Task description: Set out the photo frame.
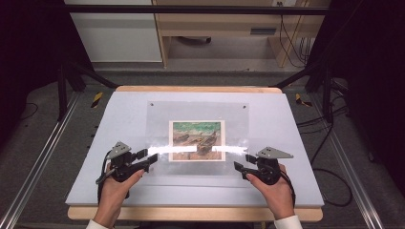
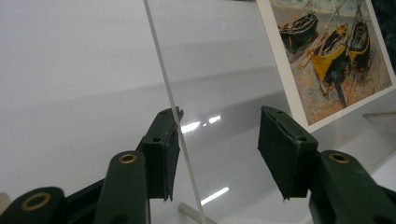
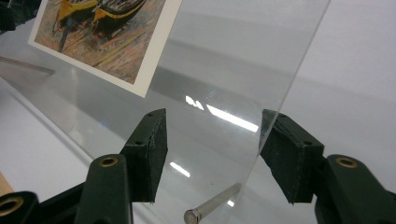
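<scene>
Acrylic sheet [image 1: 197, 138] laid over boat print [image 1: 197, 140] at mat [image 1: 119, 191] centre. Left gripper [image 1: 152, 159] and right gripper [image 1: 239, 167] held half-open astride sheet's side edges, nothing clamped. Grasp and lift left undone.

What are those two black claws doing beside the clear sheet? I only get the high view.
Observer: In the left gripper view, the left gripper stands open, and the sheet edge runs right past one jaw.
Operator: And the other one?
Observer: The right gripper is open too. A metal pin shows through the sheet between its jaws.
Operator: What's on the picture under the sheet?
Observer: Up close, the picture shows beached boats, one with a yellow hull.
</scene>
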`<state>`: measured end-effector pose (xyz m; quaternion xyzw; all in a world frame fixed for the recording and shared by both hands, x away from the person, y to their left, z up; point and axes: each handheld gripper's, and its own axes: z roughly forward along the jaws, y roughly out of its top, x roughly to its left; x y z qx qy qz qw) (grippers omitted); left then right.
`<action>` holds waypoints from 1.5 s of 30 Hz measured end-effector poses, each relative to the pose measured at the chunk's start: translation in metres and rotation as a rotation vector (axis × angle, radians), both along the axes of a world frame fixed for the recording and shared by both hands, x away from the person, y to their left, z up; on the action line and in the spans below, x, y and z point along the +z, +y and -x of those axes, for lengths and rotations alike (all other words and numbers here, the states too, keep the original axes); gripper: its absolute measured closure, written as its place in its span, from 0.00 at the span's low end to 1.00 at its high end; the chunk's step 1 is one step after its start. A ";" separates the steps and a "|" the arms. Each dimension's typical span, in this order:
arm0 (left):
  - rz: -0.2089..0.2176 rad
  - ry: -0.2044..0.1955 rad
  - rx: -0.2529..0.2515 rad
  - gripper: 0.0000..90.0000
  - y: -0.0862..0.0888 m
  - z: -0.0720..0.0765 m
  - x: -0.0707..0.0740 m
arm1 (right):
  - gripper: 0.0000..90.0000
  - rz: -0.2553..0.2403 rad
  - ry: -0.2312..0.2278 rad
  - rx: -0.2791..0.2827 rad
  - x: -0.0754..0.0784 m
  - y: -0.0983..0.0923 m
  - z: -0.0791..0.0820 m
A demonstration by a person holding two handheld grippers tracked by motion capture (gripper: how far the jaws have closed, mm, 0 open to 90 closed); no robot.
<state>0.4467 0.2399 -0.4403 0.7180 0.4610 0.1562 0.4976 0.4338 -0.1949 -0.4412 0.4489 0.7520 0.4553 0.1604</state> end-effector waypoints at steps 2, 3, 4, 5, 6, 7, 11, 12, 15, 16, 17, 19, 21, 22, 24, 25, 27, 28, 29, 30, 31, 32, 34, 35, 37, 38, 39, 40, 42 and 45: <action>-0.005 -0.003 0.000 0.54 0.000 0.001 0.000 | 0.48 0.006 -0.003 -0.001 0.000 0.000 0.002; -0.007 -0.003 0.001 0.54 0.000 0.002 0.000 | 0.48 0.007 -0.003 -0.003 0.000 0.000 0.002; -0.011 -0.005 0.001 0.54 -0.001 0.003 0.000 | 0.48 0.007 -0.003 -0.003 0.000 0.000 0.002; -0.013 -0.008 0.001 0.54 -0.001 0.003 0.000 | 0.48 0.006 0.001 -0.007 0.000 0.000 0.003; -0.016 -0.009 0.001 0.54 0.000 0.004 0.001 | 0.49 0.010 -0.005 -0.005 0.000 0.001 0.004; -0.016 -0.010 0.000 0.54 0.000 0.005 0.001 | 0.49 0.016 -0.008 -0.001 0.001 0.001 0.004; -0.016 -0.009 0.000 0.54 0.000 0.005 0.001 | 0.49 0.017 -0.003 -0.004 0.001 0.001 0.005; -0.016 -0.009 0.000 0.55 0.000 0.006 0.001 | 0.50 0.017 -0.006 -0.004 0.001 0.000 0.006; -0.013 -0.008 -0.001 0.56 0.001 0.007 0.001 | 0.51 0.014 -0.002 -0.007 0.001 0.000 0.007; -0.015 -0.009 -0.002 0.56 0.001 0.007 0.001 | 0.51 0.014 -0.003 -0.011 0.001 0.000 0.008; -0.015 -0.009 -0.002 0.56 0.001 0.007 0.001 | 0.51 0.014 -0.003 -0.011 0.001 0.000 0.008; -0.014 -0.008 -0.003 0.57 0.001 0.008 0.001 | 0.51 0.016 -0.006 -0.018 0.000 0.001 0.009; -0.017 -0.012 -0.005 0.57 0.001 0.009 0.001 | 0.52 0.013 -0.008 -0.022 0.000 0.001 0.011; -0.016 -0.013 -0.006 0.57 0.001 0.009 0.001 | 0.52 0.016 -0.011 -0.023 -0.001 0.001 0.012; -0.011 -0.012 -0.006 0.58 0.002 0.009 0.001 | 0.52 0.015 -0.006 -0.025 -0.001 0.001 0.013; -0.012 -0.012 -0.005 0.58 0.002 0.009 0.001 | 0.52 0.016 -0.008 -0.026 -0.001 0.001 0.012; -0.015 -0.013 -0.002 0.58 0.002 0.011 0.001 | 0.53 0.018 -0.009 -0.024 -0.001 0.001 0.012; -0.023 -0.016 0.000 0.58 0.001 0.012 0.002 | 0.53 0.022 -0.007 -0.020 0.000 0.001 0.014; -0.028 -0.017 -0.002 0.58 0.001 0.013 0.002 | 0.53 0.030 -0.014 -0.019 0.000 0.001 0.014; -0.028 -0.017 -0.002 0.59 0.001 0.013 0.002 | 0.53 0.030 -0.014 -0.019 0.000 0.001 0.014; -0.030 -0.018 -0.004 0.59 0.001 0.014 0.002 | 0.54 0.034 -0.011 -0.019 0.000 0.001 0.015; -0.031 -0.018 -0.004 0.59 0.001 0.014 0.002 | 0.54 0.036 -0.012 -0.016 0.000 0.001 0.016; -0.033 -0.019 -0.003 0.59 0.001 0.015 0.002 | 0.54 0.041 -0.016 -0.014 0.000 0.001 0.016; -0.033 -0.021 -0.002 0.59 0.001 0.016 0.002 | 0.54 0.042 -0.016 -0.014 0.000 0.001 0.016; -0.036 -0.025 -0.004 0.59 0.001 0.017 0.001 | 0.55 0.045 -0.017 -0.011 0.000 0.000 0.017; -0.037 -0.026 -0.004 0.60 0.001 0.017 0.001 | 0.55 0.046 -0.017 -0.010 0.000 0.001 0.018; -0.040 -0.028 -0.005 0.60 0.002 0.018 0.001 | 0.55 0.056 -0.025 -0.007 0.000 0.001 0.018; -0.041 -0.028 -0.004 0.60 0.002 0.018 0.001 | 0.55 0.056 -0.025 -0.007 0.000 0.001 0.018; -0.044 -0.032 0.000 0.60 0.001 0.020 0.001 | 0.55 0.059 -0.025 -0.005 0.000 0.001 0.019; -0.051 -0.034 0.002 0.61 0.000 0.022 0.001 | 0.57 0.066 -0.027 -0.007 -0.001 0.001 0.022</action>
